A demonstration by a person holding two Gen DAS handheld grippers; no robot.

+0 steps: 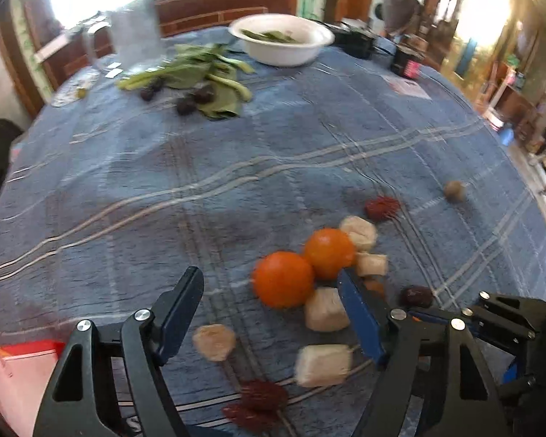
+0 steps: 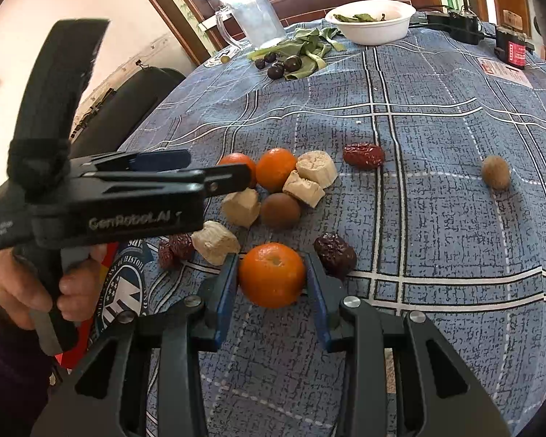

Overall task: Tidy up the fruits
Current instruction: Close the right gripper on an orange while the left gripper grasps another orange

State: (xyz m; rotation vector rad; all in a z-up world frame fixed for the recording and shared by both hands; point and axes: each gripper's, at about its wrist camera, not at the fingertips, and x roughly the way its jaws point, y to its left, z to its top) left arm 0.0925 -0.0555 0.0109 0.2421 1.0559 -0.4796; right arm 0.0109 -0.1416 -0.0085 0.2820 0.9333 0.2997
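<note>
We've got the right hand-held gripper [image 2: 272, 276] clamped on a tangerine [image 2: 272, 275] on the counter [image 2: 436, 109], while our left hand-held gripper [image 1: 269, 302] hangs open, gripping nothing, over two tangerines [image 1: 283, 279].

R gripper [image 2: 272, 284]: pointing steeply down, jaws narrowed, blue pads pressed on both sides of a mandarin [image 2: 272, 274] (grip looks firm, fruit centred betw. pads). Fingers [image 2: 222, 291] roughly symmetric, no visible tilt.

L gripper [image 1: 269, 313]: also angled down, jaws apart, nothing clamped betw. them; own view blurred. From R wrist view its body crosses the frame approx. level, tips pointing right. L hand [image 2: 36, 291] wraps the handle from below, fingers curled round the grip; dark sleeve at wrist. L fingers [image 1: 360, 313] blue-padded, black linkage behind.
</note>
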